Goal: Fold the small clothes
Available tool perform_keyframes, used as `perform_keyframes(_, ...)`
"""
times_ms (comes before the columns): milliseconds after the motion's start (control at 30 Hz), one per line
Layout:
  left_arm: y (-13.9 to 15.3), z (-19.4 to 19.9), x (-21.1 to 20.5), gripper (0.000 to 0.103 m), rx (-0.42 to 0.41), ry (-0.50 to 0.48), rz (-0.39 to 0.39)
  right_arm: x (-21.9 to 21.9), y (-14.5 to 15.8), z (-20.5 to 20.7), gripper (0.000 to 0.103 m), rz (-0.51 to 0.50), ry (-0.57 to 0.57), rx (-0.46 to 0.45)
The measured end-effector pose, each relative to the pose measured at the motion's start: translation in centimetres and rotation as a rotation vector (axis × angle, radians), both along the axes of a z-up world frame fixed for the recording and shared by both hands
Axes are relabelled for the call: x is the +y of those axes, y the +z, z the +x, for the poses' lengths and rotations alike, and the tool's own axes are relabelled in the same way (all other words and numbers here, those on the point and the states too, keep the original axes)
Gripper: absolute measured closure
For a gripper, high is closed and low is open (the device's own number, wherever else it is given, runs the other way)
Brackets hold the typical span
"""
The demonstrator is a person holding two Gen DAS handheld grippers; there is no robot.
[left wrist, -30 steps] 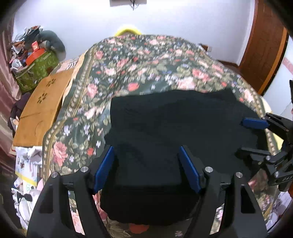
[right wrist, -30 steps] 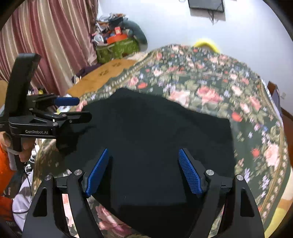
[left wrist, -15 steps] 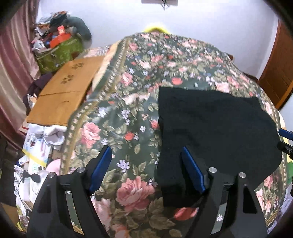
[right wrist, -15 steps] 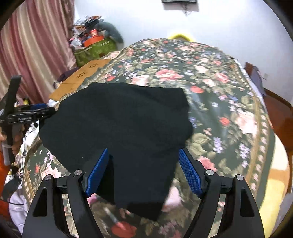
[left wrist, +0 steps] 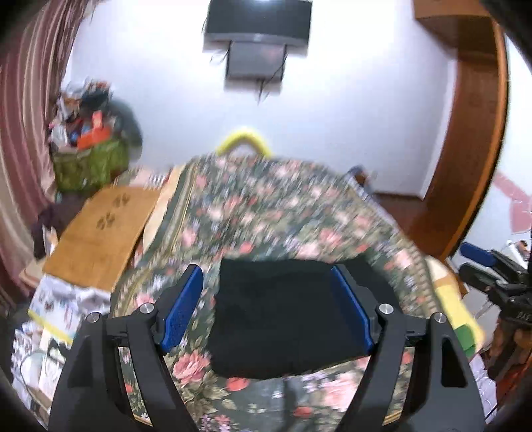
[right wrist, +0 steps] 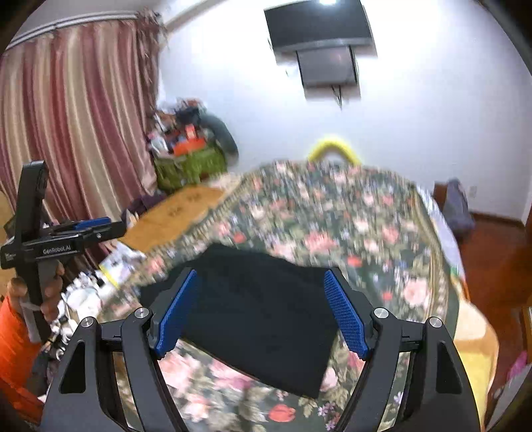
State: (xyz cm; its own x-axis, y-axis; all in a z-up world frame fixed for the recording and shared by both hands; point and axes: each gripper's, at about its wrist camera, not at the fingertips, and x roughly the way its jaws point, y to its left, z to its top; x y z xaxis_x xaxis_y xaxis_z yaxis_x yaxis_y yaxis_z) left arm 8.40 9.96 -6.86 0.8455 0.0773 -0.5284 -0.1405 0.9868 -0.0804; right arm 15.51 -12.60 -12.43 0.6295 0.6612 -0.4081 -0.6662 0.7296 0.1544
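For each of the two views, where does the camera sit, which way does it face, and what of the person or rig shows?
Left wrist: behind the open left gripper, facing the black cloth on the floral bedspread; the right gripper shows at the right edge.
Right wrist: behind the open right gripper, facing the cloth; the left gripper and the hand holding it show.
Shared: cloth, bedspread, wall TV.

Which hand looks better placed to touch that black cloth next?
Probably right. The right gripper looks out with the black cloth centred between its open jaws. The left gripper is open too, but in the right view it sits off beside the bed.
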Motion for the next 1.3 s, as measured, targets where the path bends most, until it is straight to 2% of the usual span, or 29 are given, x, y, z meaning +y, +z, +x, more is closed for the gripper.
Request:
perform_keyframes(133, 3.3, -2.9, -2.3, 0.024, -0.115, -0.033, 0.028, -0.8, 2.6, -2.6, 0.028, 0.061, 0.001, -0.085)
perform_keyframes(200, 4.5, -4.5, -3.2, 0.020, -0.163, -0.043, 0.041, -1.2, 3.5, -4.0, 0.028, 0.093, 0.003, -0.112)
perform_keyframes(300, 5.5, -6.5, -4.2, 0.018, -0.216, -0.045, 0.060, -1.6, 4.5, -5.8, 0.027, 0.117, -0.002, -0.153)
perform_keyframes(400, 5.9, -8.1, -5.1, 0.014, -0.250, -0.043, 0.076, -1.6, 4.7, -7.4, 0.020, 0.124, -0.020, -0.191)
perform_keyframes(467, 5.9, -8.9, -5.4, 0.013, -0.262, -0.043, 0.075, -1.6, 4.8, -8.2, 0.017, 0.126, -0.032, -0.211)
perform_keyframes(533, 5.9, -9.5, -5.7, 0.011, -0.270, -0.047, 0.074, -1.6, 4.7, -8.5, 0.008, 0.129, -0.044, -0.211)
perform_keyframes(633, 5.8, -10.0, -6.0, 0.004, -0.276, -0.044, 0.064, -1.5, 4.5, -8.6, 0.001, 0.129, -0.071, -0.218)
perform_keyframes(900, 5.3, -10.3, -5.8, 0.002, -0.270, -0.031, 0.019, -1.9, 3.8, -8.5, 0.001, 0.122, -0.086, -0.186)
perform_keyframes(1300, 5.0, -9.9, -5.6, 0.001, -0.265, -0.014, 0.030, -2.1, 3.4, -8.8, 0.001, 0.122, -0.084, -0.176)
